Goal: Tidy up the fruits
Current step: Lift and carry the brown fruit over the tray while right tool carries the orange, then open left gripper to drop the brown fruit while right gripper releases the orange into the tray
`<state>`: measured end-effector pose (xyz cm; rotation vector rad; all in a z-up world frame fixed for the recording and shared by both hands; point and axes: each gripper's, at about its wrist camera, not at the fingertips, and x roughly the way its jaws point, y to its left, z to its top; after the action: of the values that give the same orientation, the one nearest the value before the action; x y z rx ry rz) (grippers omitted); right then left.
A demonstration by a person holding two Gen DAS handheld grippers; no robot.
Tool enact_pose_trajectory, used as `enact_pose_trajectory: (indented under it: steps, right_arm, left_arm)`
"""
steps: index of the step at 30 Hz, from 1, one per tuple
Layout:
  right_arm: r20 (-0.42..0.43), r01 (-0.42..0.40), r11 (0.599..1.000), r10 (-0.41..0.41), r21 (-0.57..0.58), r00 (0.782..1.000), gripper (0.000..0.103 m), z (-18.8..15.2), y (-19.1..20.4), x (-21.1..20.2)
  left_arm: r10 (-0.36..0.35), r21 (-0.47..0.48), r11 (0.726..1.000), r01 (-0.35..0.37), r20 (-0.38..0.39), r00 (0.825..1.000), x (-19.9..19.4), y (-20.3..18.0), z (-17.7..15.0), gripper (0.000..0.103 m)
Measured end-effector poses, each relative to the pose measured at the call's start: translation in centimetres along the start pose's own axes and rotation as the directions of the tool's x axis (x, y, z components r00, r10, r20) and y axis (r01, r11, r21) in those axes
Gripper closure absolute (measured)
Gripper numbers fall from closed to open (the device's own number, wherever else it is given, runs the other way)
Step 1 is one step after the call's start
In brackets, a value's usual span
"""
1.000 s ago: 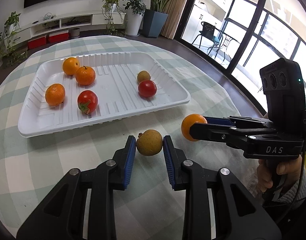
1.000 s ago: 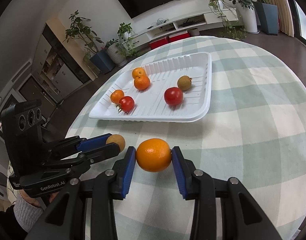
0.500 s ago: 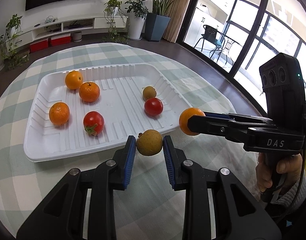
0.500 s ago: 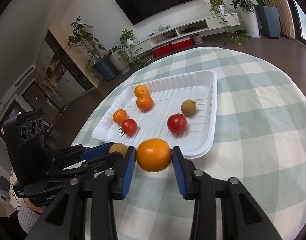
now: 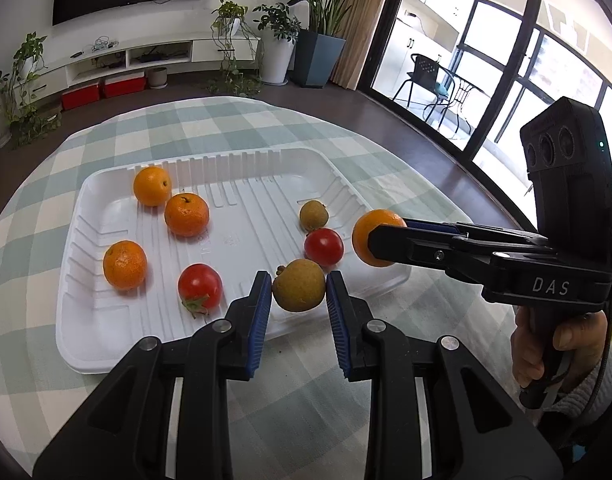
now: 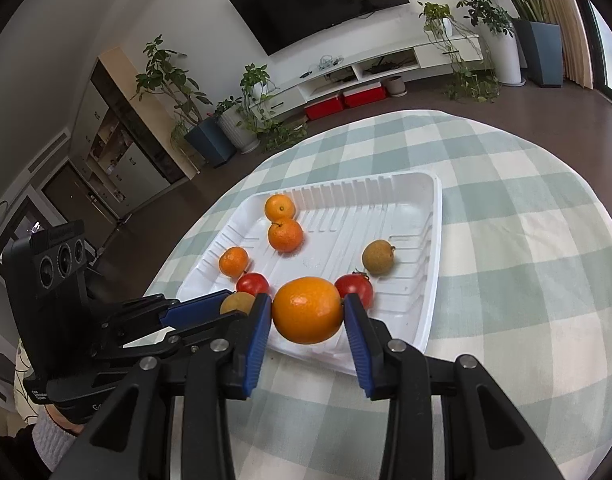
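Observation:
My left gripper [image 5: 298,286] is shut on a brown-green round fruit [image 5: 298,285] and holds it above the near rim of the white tray [image 5: 233,162]. My right gripper [image 6: 308,310] is shut on an orange [image 6: 308,309], also raised over the tray's near edge [image 6: 434,248]. The right gripper with its orange [image 5: 372,236] shows at the right of the left wrist view. In the tray lie three oranges [image 5: 185,214], two tomatoes [image 5: 199,286] and one more brown fruit [image 5: 313,214].
The tray sits on a round table with a green and white checked cloth [image 5: 225,120]. Beyond the table are a TV stand [image 6: 386,64], potted plants [image 5: 318,52] and glass doors [image 5: 506,80].
Both grippers have lifted and moved forward with their fruits, from above the cloth in front of the tray to over the tray's near edge.

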<state>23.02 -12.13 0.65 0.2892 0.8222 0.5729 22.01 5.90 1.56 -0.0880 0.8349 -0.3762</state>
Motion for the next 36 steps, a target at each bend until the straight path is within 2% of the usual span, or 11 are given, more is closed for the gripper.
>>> enact_pose_trajectory:
  steps: [21, 36]
  right_arm:
    - [-0.014, 0.061, 0.998, -0.062, -0.035, 0.998, 0.063, 4.1, -1.4, 5.1]
    - [-0.035, 0.095, 0.994, -0.097, -0.062, 0.995, 0.063, 5.0, -2.1, 7.7]
  left_arm:
    - [0.023, -0.045, 0.999, -0.023, -0.015, 1.0, 3.4, 2.9, 2.9, 0.077]
    - [0.041, -0.064, 0.997, -0.042, -0.024, 0.999, 5.6, 4.8, 4.0, 0.077]
